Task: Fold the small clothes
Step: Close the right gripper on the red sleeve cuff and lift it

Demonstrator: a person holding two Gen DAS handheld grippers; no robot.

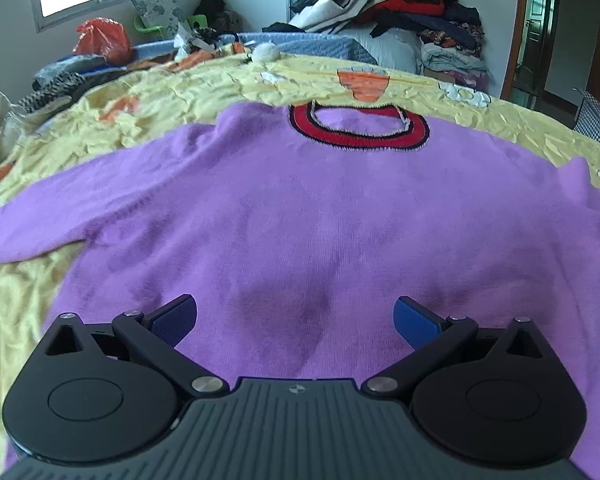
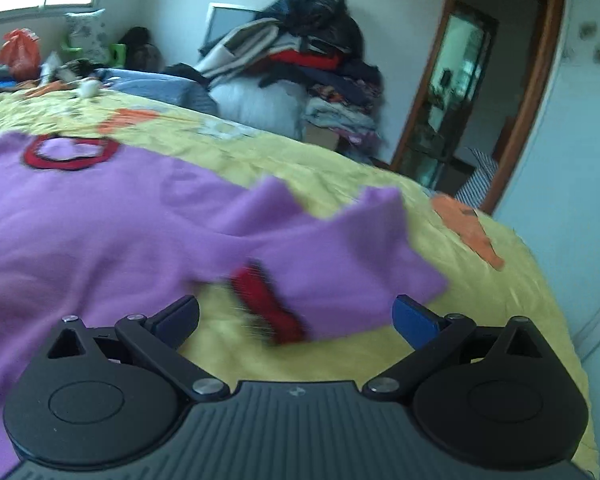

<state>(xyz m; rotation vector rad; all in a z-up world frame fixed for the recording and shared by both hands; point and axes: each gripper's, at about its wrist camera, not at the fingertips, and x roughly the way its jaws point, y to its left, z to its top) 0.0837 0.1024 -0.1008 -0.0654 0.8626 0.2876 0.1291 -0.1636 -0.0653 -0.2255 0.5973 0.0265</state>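
Note:
A purple knitted sweater (image 1: pixel 300 208) with a red and black collar (image 1: pixel 356 128) lies flat, front up, on a yellow bedspread (image 1: pixel 148 96). Its left sleeve (image 1: pixel 60 220) stretches out to the left. My left gripper (image 1: pixel 296 320) hovers open over the lower body of the sweater, nothing between its blue pads. In the right wrist view the right sleeve (image 2: pixel 340 248) lies crumpled, its red cuff (image 2: pixel 268 304) turned toward me. My right gripper (image 2: pixel 296 320) is open just above that cuff, touching nothing that I can see.
A tall pile of clothes (image 1: pixel 412 12) and a white pillow (image 1: pixel 388 48) sit at the far side of the bed. An orange plastic bag (image 1: pixel 104 40) lies at the far left. A wooden door frame (image 2: pixel 512 96) stands to the right, past the bed's edge.

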